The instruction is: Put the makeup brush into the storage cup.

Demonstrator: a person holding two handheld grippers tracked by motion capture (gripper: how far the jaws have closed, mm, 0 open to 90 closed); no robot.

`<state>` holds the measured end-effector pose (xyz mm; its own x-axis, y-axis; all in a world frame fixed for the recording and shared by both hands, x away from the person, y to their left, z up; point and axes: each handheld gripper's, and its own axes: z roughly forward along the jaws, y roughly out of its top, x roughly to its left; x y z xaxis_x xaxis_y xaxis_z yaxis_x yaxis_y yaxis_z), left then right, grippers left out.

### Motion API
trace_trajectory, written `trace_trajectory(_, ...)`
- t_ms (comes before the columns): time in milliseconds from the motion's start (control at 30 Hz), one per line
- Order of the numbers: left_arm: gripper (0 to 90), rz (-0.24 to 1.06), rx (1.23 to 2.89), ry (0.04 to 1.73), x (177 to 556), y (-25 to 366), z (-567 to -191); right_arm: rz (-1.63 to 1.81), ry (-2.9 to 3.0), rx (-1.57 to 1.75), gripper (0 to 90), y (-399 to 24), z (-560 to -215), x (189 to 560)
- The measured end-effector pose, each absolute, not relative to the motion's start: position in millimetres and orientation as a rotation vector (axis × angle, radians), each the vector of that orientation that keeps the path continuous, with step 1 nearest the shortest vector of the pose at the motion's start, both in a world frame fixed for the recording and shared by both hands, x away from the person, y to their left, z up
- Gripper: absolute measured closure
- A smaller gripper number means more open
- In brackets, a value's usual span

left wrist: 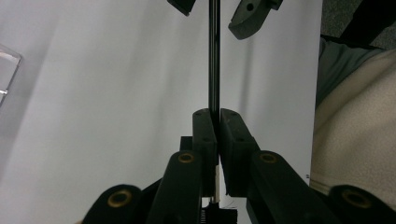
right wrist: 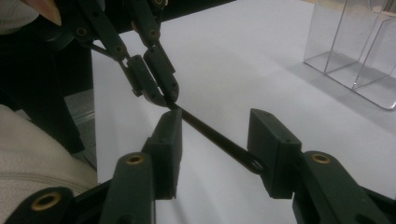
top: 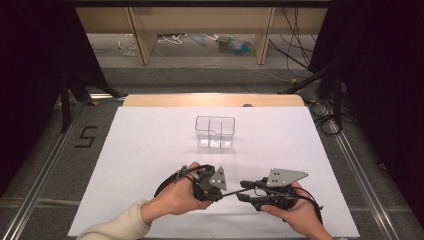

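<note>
Black rod [top: 231,192], thin and straight, held off the white sheet [top: 150,150] near the front edge of the desk [top: 210,100], spanning the gap between the two claws. Too slim to name more closely; possibly a pen refill or stylus, judging by shape alone.

Pinched at one end by the left claw [left wrist: 216,116], jaws pressed together on the shaft, with the rod running straight out along the claw's own line. Reaches at the far end into the right claw [right wrist: 217,126], spread wide, one jaw on each side of the shaft. Looks to brush the inner face of one of those jaws in the right gripper view, though not clamped there. Reads as a handover about to be made, or an alignment of the rod for a firmer second hold: gripping at one end leaves the free end exposed for the other claw to take.

Points each claw at the other, tips nearly meeting, roughly level. Left hand [top: 175,197] wrapped round its gripper from the outer side, wrist bent inward, cream sleeve [top: 120,222] coming in from the lower left. Right hand [top: 295,215] cupped under its gripper, palm up, grey plate [top: 285,176] on top tilted toward the camera.

Clear box [top: 215,131] with dividers farther back on the sheet, well apart from the claws, upright and empty as far as visible; a likely destination for the rod, as a guess only.
</note>
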<state>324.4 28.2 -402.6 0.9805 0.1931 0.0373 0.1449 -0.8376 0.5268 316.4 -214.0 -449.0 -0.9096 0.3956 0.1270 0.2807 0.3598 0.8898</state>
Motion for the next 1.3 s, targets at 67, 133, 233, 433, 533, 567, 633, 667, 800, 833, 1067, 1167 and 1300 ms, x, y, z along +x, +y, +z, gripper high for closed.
trace_trajectory(67,85.2,0.124,2.587,0.225,324.7,28.1,-402.6,1.603,2.504,0.624,59.0,-213.9,-448.9,316.2)
trace_trajectory(133,85.2,0.125,2.589,0.223,324.6,28.1,-402.9,1.606,2.505,0.625,59.6,-214.0,-448.6,316.2)
trace_trajectory(233,85.2,0.115,2.591,0.22,324.9,27.8,-404.6,1.608,2.511,0.616,62.0,-214.1,-448.6,316.1)
trace_trajectory(433,85.1,0.114,2.597,0.205,324.9,27.8,-404.8,1.606,2.517,0.603,67.7,-214.7,-448.3,316.2)
trace_trajectory(533,85.1,0.112,2.599,0.198,324.9,28.0,-404.7,1.606,2.527,0.599,69.5,-215.1,-448.2,316.1)
trace_trajectory(567,85.1,0.111,2.6,0.197,324.9,28.1,-404.7,1.606,2.527,0.599,69.5,-215.1,-448.2,316.1)
trace_trajectory(633,85.0,0.114,2.604,0.19,324.8,28.5,-404.6,1.605,2.535,0.595,70.8,-215.3,-448.1,316.0)
trace_trajectory(667,84.9,0.111,2.605,0.188,324.6,28.5,-404.7,1.608,2.536,0.597,71.5,-215.3,-448.1,315.9)
trace_trajectory(800,84.0,0.127,2.609,0.167,325.3,29.4,-403.8,1.626,2.561,0.602,74.8,-216.4,-447.6,316.1)
trace_trajectory(833,84.0,0.129,2.605,0.167,325.4,29.8,-403.5,1.639,2.57,0.6,75.7,-216.6,-447.4,316.2)
trace_trajectory(1067,73.8,0.196,2.585,0.221,331.3,38.3,-396.8,1.672,2.566,0.595,85.6,-216.3,-445.6,314.2)
trace_trajectory(1167,66.3,0.206,2.522,0.27,333.0,45.1,-392.3,1.675,2.498,0.646,85.6,-222.6,-443.4,317.3)
trace_trajectory(1300,57.6,0.226,2.471,0.305,335.6,54.9,-386.6,1.699,2.455,0.665,85.6,-224.3,-444.0,318.8)
